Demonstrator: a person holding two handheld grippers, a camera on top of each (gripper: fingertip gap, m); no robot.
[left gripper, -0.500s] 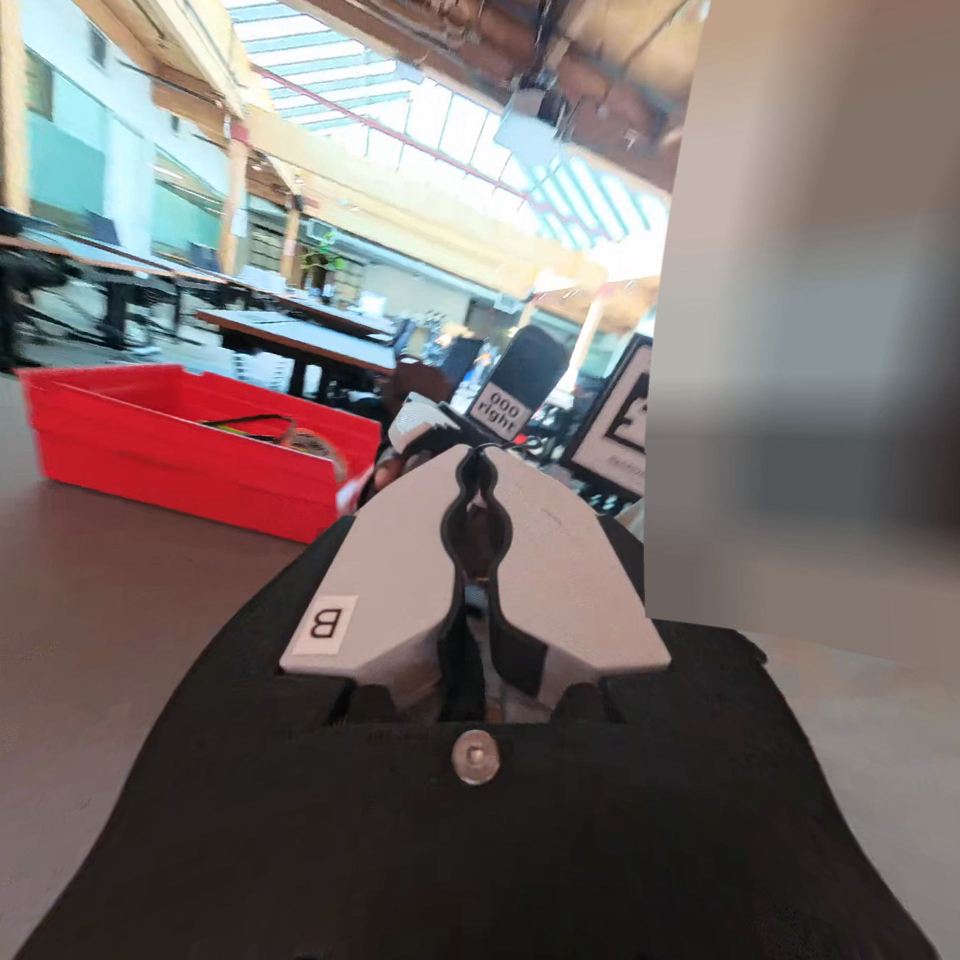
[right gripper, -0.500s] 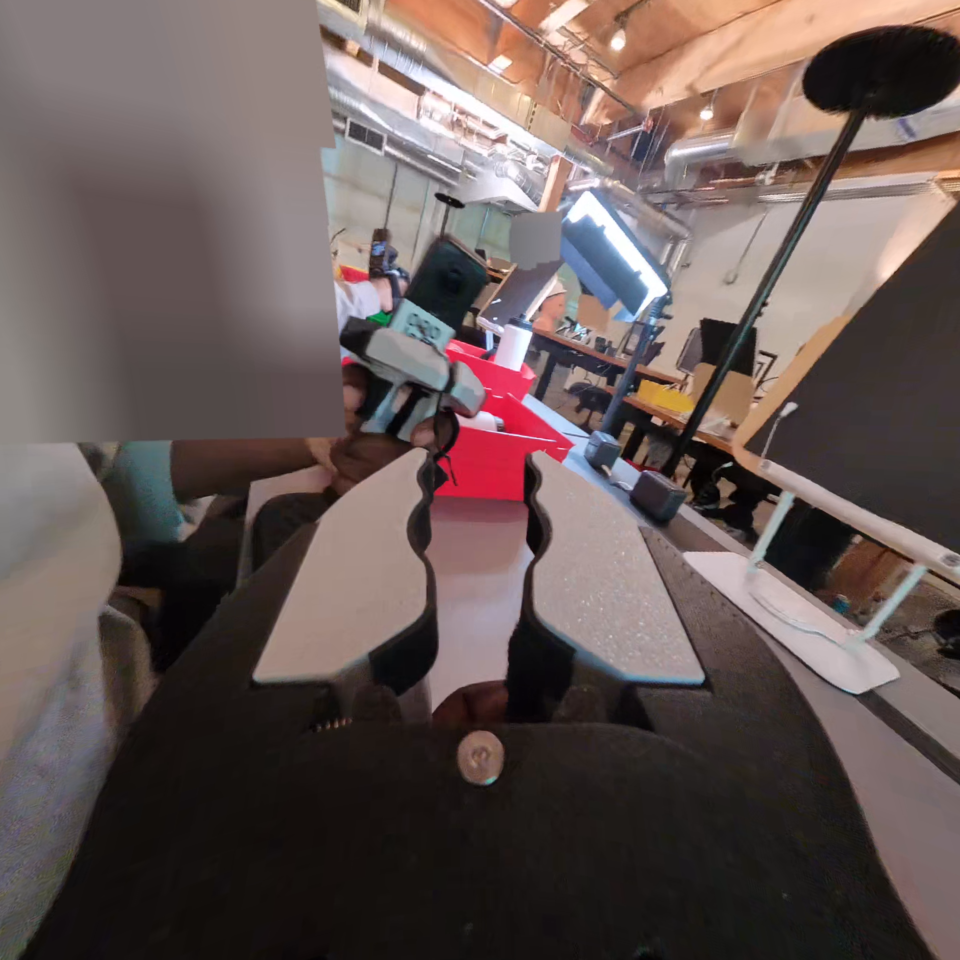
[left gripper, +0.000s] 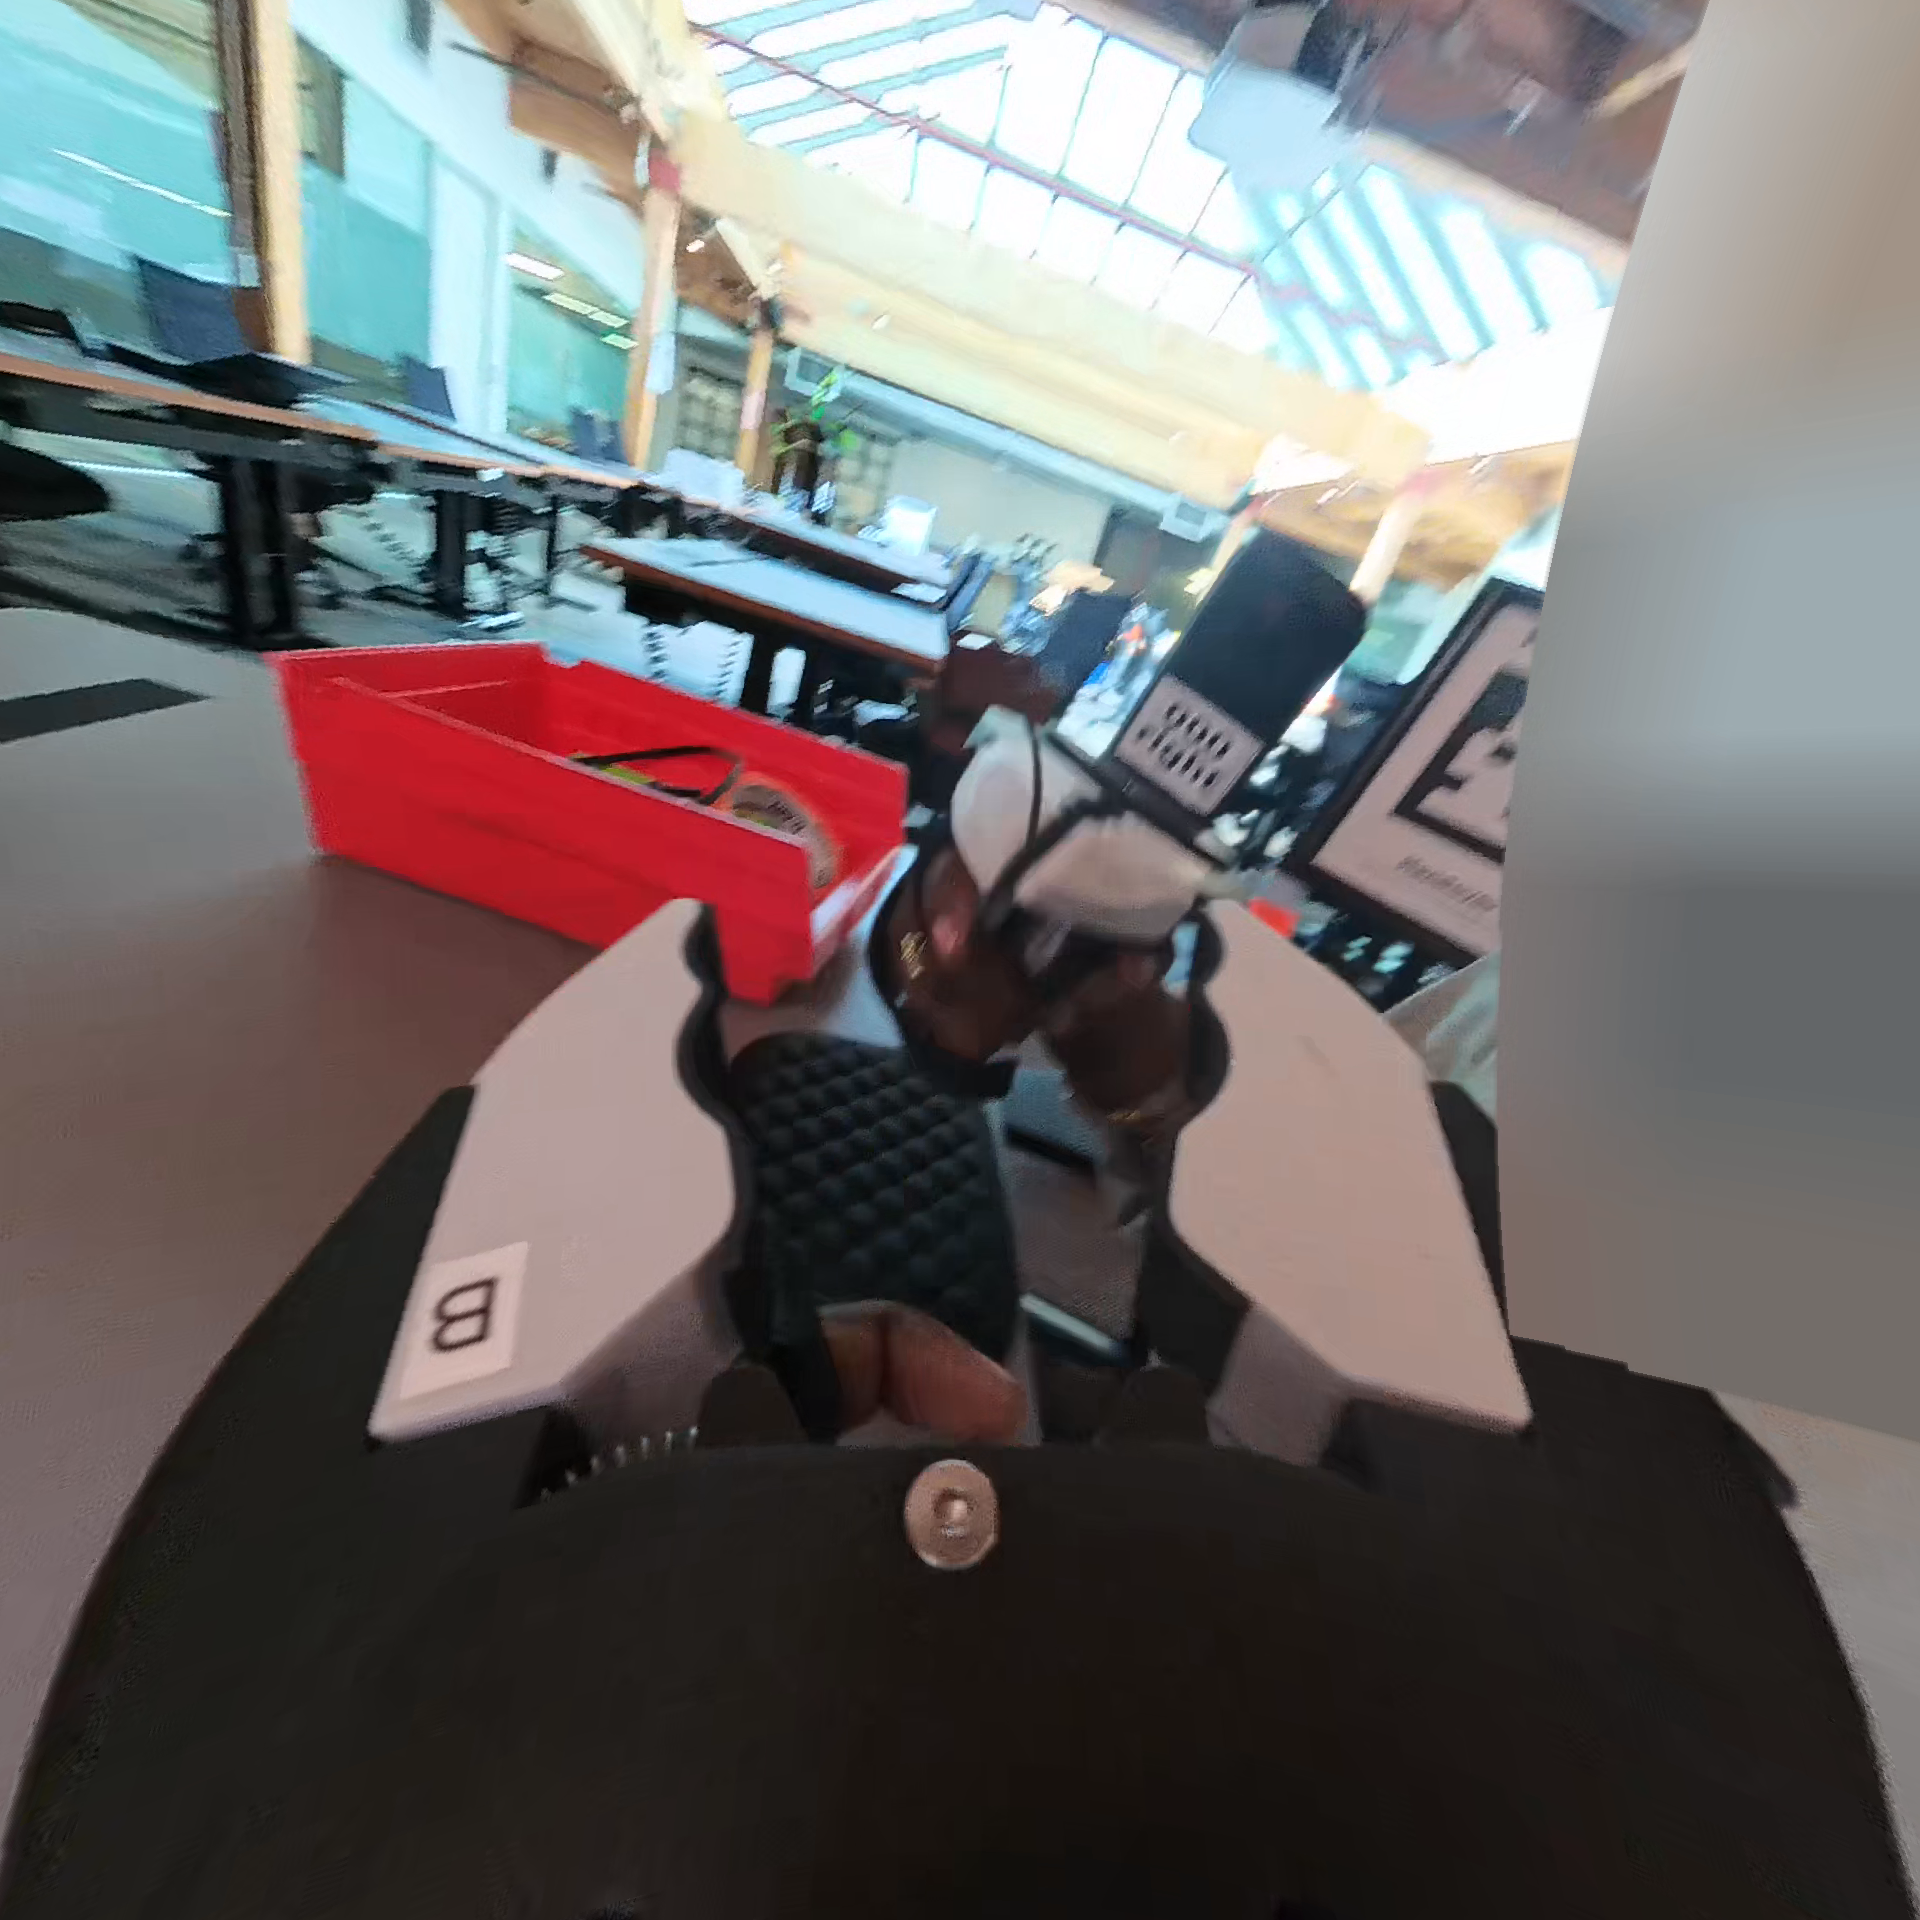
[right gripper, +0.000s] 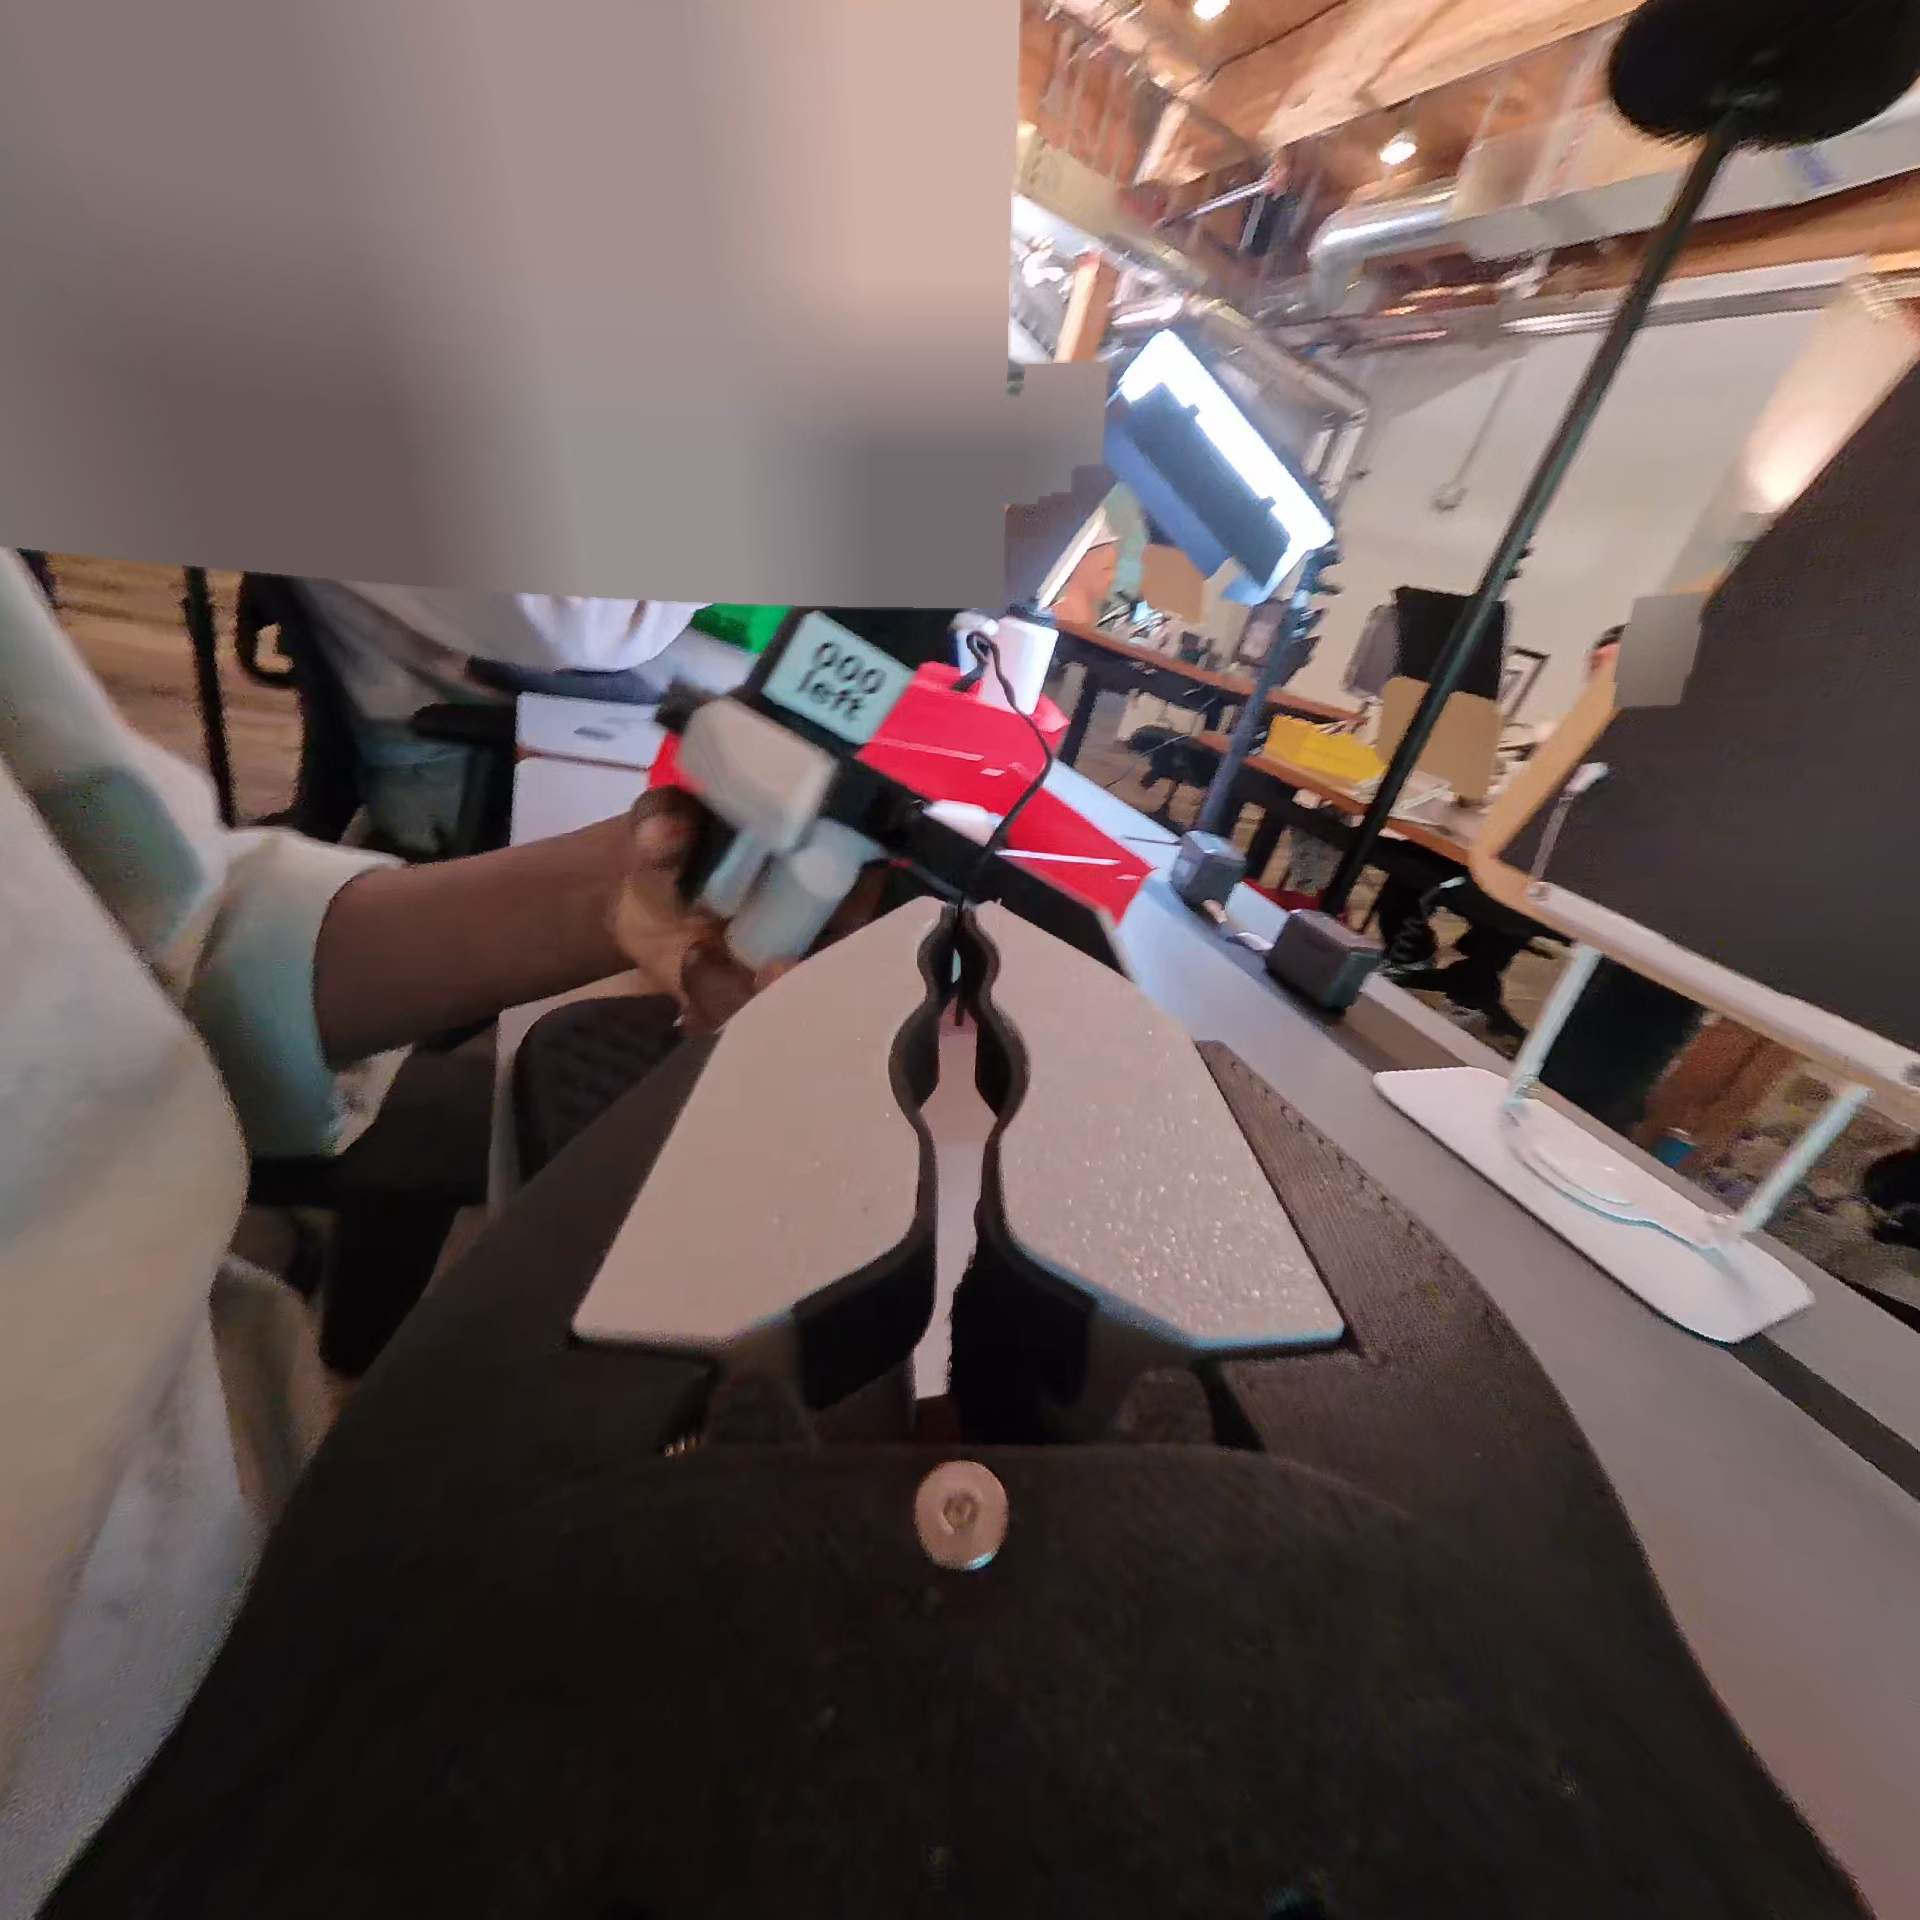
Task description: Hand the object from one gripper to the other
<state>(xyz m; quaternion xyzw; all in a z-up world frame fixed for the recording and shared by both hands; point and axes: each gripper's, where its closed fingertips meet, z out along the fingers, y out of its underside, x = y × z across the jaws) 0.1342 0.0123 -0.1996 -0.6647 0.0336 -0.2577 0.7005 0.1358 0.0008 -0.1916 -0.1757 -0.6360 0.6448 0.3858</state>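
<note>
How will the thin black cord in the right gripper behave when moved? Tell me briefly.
Likely floppy: the black cord curves and curls above the right gripper rather than standing straight. Probably very light, being so thin. It may slip, since only the shut fingertips pinch it.

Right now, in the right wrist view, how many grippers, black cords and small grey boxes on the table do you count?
Grippers: 2, the right gripper and the left gripper
Thin black cord: 1, pinched at the right gripper's tips
Small grey boxes: 2
Total: 5
</note>
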